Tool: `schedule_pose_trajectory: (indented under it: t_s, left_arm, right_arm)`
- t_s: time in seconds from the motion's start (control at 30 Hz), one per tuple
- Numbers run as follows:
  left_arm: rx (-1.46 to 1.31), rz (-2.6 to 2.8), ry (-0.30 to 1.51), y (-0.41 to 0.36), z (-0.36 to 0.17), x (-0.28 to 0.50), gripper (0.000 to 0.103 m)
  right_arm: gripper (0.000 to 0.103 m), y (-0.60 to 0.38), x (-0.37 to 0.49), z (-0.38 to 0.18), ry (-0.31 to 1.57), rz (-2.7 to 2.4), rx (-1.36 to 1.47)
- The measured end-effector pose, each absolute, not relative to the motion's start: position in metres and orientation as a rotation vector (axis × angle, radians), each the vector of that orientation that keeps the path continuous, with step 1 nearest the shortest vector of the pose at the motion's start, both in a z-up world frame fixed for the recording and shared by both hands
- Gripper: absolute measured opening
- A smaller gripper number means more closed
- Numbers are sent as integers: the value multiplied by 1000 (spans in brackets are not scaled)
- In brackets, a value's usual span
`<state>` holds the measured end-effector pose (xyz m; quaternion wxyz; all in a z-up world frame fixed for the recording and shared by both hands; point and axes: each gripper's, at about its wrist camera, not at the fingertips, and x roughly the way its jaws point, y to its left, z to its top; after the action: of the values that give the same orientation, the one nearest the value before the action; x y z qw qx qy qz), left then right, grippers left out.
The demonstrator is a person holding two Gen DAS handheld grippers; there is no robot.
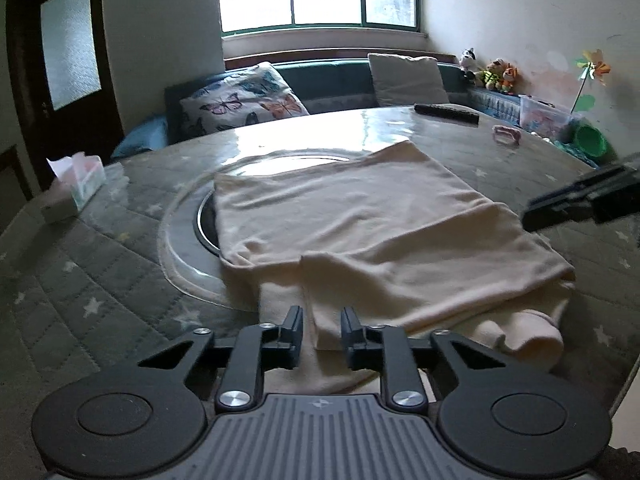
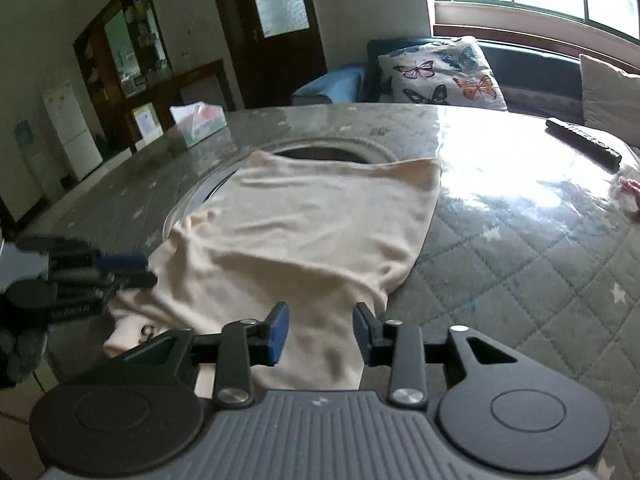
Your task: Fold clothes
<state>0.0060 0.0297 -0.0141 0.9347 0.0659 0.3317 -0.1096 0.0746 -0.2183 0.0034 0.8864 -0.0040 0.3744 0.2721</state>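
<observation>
A cream garment [image 1: 360,236] lies partly folded on the round quilted table, its far part over the glass turntable; it also shows in the right wrist view [image 2: 304,232]. My left gripper [image 1: 322,330] is open just above the garment's near edge, with a fold of cloth between its fingers but not pinched. My right gripper [image 2: 320,330] is open over the garment's near corner, holding nothing. The right gripper's fingers [image 1: 580,200] show at the right edge of the left wrist view. The left gripper [image 2: 120,266] shows blurred at the left of the right wrist view.
A tissue box [image 1: 76,188] stands at the table's left. A remote control [image 1: 446,112] and a pink object [image 1: 506,135] lie at the far right. A glass turntable [image 1: 180,248] sits mid-table. A sofa with a butterfly cushion [image 1: 244,100] is behind.
</observation>
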Motion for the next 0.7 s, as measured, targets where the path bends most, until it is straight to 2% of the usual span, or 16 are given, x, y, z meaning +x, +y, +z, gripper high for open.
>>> schedule_pose_trajectory:
  t_s: [0.13, 0.6, 0.7]
  left_arm:
    - [136, -236, 672, 28, -13, 5, 3]
    - [163, -248, 702, 34, -6, -3, 3]
    - [174, -236, 695, 34, -2, -3, 7]
  right_arm:
    - [38, -215, 85, 0, 773, 554, 16]
    - [38, -201, 92, -10, 778, 551, -15]
    - [38, -195, 90, -9, 774, 563, -29]
